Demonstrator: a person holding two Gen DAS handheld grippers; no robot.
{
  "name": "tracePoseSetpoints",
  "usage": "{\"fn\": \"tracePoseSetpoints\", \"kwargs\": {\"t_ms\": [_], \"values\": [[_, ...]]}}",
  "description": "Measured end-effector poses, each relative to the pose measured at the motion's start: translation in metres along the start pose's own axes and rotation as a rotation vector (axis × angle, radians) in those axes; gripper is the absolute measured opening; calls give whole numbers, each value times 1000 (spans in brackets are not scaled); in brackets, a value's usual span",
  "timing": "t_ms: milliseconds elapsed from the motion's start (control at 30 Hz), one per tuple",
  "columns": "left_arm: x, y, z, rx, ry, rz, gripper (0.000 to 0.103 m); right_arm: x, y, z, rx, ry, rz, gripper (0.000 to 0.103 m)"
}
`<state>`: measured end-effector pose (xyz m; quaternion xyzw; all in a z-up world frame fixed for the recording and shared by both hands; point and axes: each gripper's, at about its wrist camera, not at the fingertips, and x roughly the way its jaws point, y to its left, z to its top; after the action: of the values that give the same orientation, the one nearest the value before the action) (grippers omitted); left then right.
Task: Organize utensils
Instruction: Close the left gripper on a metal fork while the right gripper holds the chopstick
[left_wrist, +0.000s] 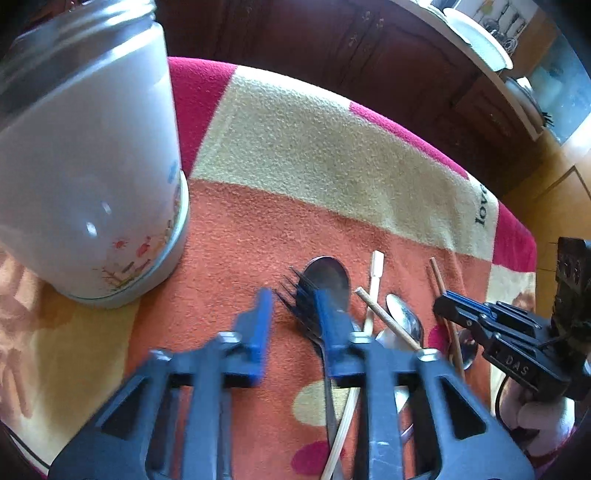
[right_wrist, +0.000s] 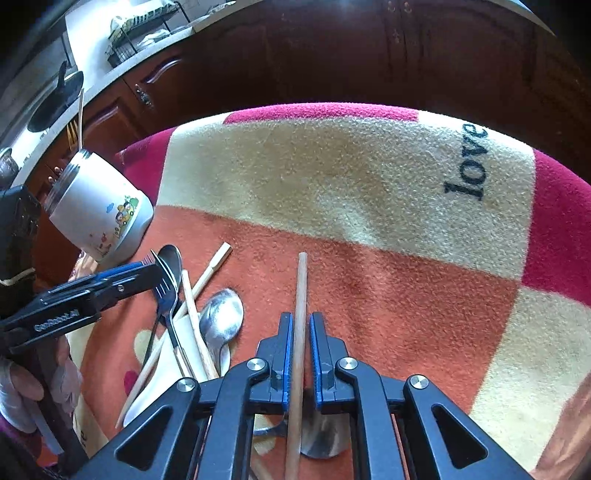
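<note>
A white jar with a threaded mouth stands at the left; it also shows in the right wrist view, with a stick in it. My left gripper is open above a dark fork and a spoon in the pile of utensils. My right gripper straddles a wooden chopstick, its jaws a little apart on either side; grip is unclear. More spoons and chopsticks lie in the pile.
A blanket in red, cream and orange covers the table. Dark wooden cabinets stand behind it. A counter with a dish rack and a pan is at the far left.
</note>
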<state>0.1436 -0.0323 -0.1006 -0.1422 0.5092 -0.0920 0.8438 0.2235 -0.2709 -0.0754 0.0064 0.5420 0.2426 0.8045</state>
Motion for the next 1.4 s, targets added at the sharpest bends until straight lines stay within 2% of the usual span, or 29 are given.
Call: {"fn": "tracePoseSetpoints", "kwargs": {"t_ms": [67, 200, 400, 533, 567, 633, 733, 800, 833, 900, 967, 1067, 1133, 1400], "values": [[-3, 2, -1, 0, -13, -33, 11, 2, -2, 2, 15, -4, 25, 7], [-16, 11, -8, -6, -5, -59, 9, 4, -3, 3, 20, -7, 58, 6], [-36, 34, -22, -34, 7, -51, 8, -1, -5, 0, -5, 7, 48, 6], [-37, 41, -25, -44, 28, -36, 9, 6, 3, 10, -46, 35, 21, 6], [-36, 41, -26, -45, 35, -27, 12, 7, 5, 12, -54, 42, 14, 7], [-31, 41, -28, -53, 55, -28, 26, 10, 10, 17, -77, 61, -1, 9], [-30, 36, -30, -54, 42, -36, 38, 11, 13, 19, -88, 75, 2, 15], [-29, 31, -31, -50, 30, -28, 39, 11, 15, 18, -99, 74, -2, 16], [-29, 30, -31, -47, 22, -24, 34, 12, 15, 18, -102, 70, -6, 16], [-27, 30, -32, -47, 21, -20, 11, 11, 17, 15, -99, 48, -19, 5], [-30, 34, -33, -72, 16, -49, 9, 8, 18, 10, -88, 26, -18, 5], [-49, 33, -31, -65, -34, -78, 4, -9, 19, 4, -74, -27, -9, 5], [-62, 31, -28, -66, -60, -100, 1, -30, 23, 3, -71, -77, -3, 5], [-126, 10, -22, 15, -185, -127, 1, -109, 41, 1, -89, -248, 26, 5]]}}
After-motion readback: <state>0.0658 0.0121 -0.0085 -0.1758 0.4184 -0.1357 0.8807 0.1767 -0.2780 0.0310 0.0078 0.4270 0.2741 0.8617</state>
